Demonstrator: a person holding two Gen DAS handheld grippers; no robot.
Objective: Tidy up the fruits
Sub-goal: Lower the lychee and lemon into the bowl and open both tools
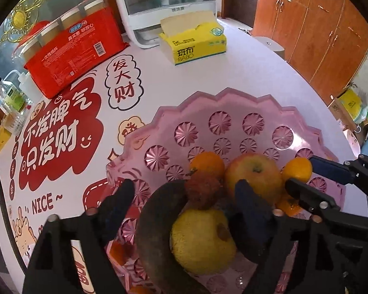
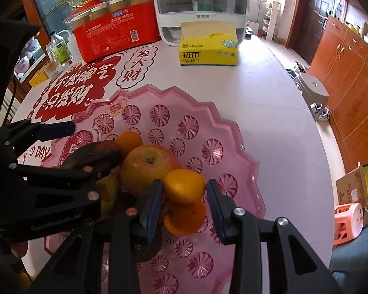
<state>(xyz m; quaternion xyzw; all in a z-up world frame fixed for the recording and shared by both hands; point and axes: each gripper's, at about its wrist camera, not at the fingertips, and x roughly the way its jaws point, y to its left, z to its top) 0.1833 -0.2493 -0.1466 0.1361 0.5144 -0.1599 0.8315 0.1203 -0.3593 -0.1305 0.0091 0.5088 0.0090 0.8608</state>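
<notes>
A pink plastic fruit tray holds an apple, small oranges, a lychee, a yellow pear and a blackened banana. My left gripper is open over the tray, its fingers either side of the banana, lychee and pear. My right gripper stands around one orange, jaws close to its sides; whether they touch it I cannot tell. A second orange lies below it.
The tray sits on a round white table with red printed slogans. A red pack of paper cups, a yellow tissue box and a white appliance stand at the back. Bottles are at the left edge.
</notes>
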